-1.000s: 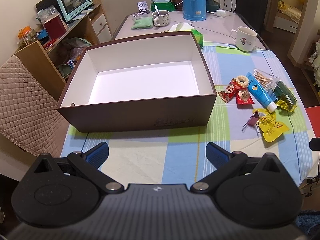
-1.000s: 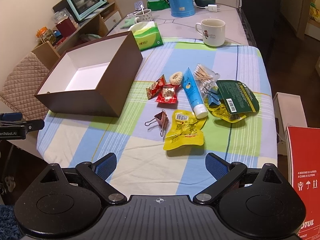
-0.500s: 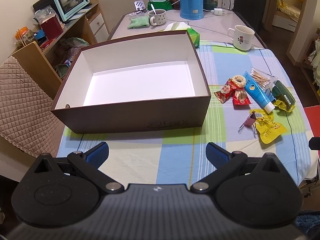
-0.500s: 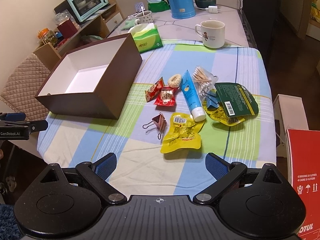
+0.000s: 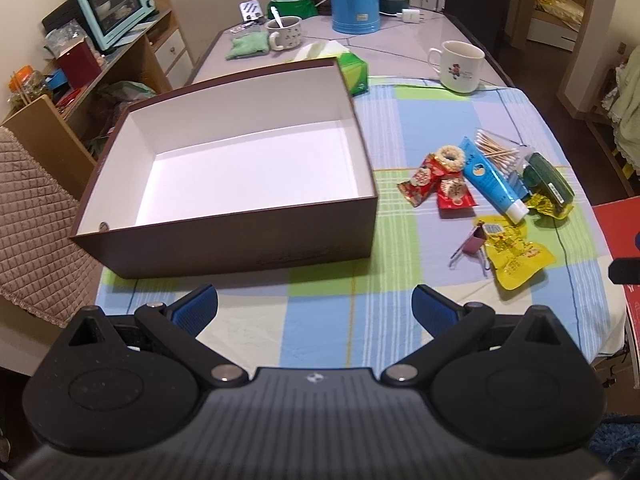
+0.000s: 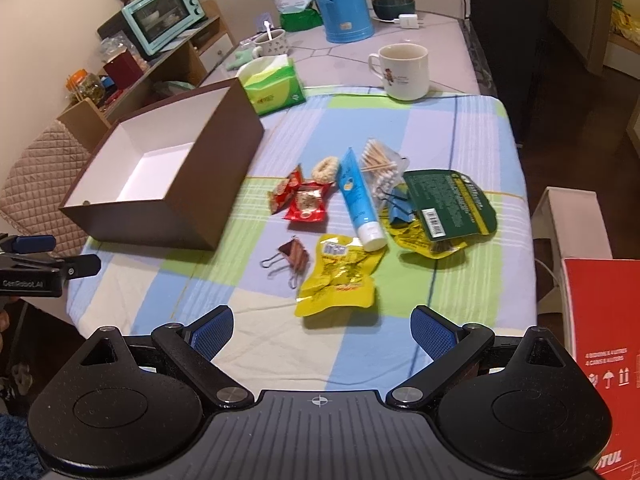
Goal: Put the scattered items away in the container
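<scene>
Yellow pouch (image 6: 338, 280) lies just ahead of the wide-spread, empty right gripper (image 6: 321, 326).

Left gripper (image 5: 315, 306) and right gripper (image 6: 321, 326) hover, jaws spread wide, empty.

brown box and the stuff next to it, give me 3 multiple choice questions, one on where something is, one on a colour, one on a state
1. Where does the binder clip lie?
A. inside the brown box
B. on the cloth, just left of the yellow packet
C. on top of the white mug

2. What colour is the tube body?
A. blue
B. red
C. black

3. What state is the brown box in?
A. lidded
B. open with nothing in it
C. tipped on its side

Answers
1 B: the clip rests on the checked cloth beside the yellow packet.
2 A: blue body, white cap.
3 B: its bare white floor shows in the left wrist view, and both the left tool and the right tool are open.
</scene>
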Demonstrator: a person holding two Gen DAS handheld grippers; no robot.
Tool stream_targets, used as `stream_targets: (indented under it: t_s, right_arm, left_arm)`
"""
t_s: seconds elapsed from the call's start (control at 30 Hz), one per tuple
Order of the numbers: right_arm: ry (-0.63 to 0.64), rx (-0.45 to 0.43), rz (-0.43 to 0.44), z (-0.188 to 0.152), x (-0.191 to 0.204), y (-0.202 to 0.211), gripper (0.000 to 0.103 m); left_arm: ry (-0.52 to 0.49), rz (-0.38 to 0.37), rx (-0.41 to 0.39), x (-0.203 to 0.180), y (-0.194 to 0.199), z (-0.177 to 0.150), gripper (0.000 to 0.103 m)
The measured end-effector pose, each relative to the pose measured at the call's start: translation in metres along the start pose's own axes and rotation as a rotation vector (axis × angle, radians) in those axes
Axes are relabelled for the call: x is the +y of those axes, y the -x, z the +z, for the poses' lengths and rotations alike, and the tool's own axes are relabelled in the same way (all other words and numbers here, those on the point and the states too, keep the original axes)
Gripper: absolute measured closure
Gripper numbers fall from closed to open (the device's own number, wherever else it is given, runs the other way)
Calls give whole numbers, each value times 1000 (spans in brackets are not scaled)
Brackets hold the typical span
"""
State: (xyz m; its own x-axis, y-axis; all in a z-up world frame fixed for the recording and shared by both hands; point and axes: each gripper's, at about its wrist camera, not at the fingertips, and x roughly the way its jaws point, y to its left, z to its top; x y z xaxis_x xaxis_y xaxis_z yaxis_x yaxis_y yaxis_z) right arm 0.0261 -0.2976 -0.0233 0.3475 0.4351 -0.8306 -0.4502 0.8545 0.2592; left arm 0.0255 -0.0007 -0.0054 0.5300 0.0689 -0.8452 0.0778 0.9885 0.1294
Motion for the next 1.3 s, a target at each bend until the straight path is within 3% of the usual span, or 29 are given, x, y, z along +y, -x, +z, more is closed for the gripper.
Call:
stream_targets:
  t_s: [0.63, 1.3]
  right_arm:
    - [-16, -11, -31, 20, -52, -12, 5]
    - [104, -48, -105, 54, -99, -90, 6]
  left_arm:
    - [-77, -116, 11, -61, -25, 22, 1]
    - [-90, -147, 61, -97, -69, 45, 1]
